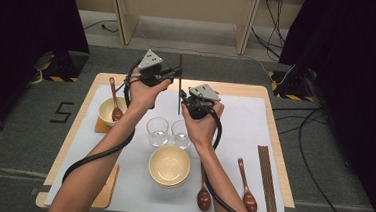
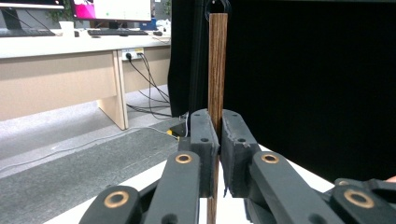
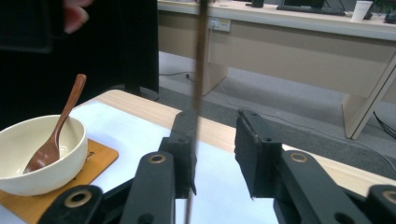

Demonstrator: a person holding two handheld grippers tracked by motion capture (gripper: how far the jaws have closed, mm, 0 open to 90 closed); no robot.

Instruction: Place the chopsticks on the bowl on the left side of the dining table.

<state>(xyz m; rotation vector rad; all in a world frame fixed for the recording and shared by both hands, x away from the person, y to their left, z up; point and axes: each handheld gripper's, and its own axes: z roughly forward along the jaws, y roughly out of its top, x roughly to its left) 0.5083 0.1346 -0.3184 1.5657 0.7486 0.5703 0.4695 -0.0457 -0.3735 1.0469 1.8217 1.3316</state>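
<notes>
Handover mid-air above the tabletop (image 1: 256, 98): upright chopstick (image 2: 217, 70) is being clamped by the left tool (image 2: 219, 140), while the right tool (image 3: 219, 149) is standing apart around it; withdrawal is best made sideways without brushing the stick.

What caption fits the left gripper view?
Left gripper clamps an upright wooden chopstick between its jaws.

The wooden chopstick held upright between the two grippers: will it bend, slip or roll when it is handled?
The chopstick looks like straight, hard wood, so it probably stays stiff. It is thin and smooth, so it may slide or swing: the left gripper pinches it near one point, and the right gripper has open jaws beside it. Its flat faces suggest it would hardly roll on the table.
</notes>
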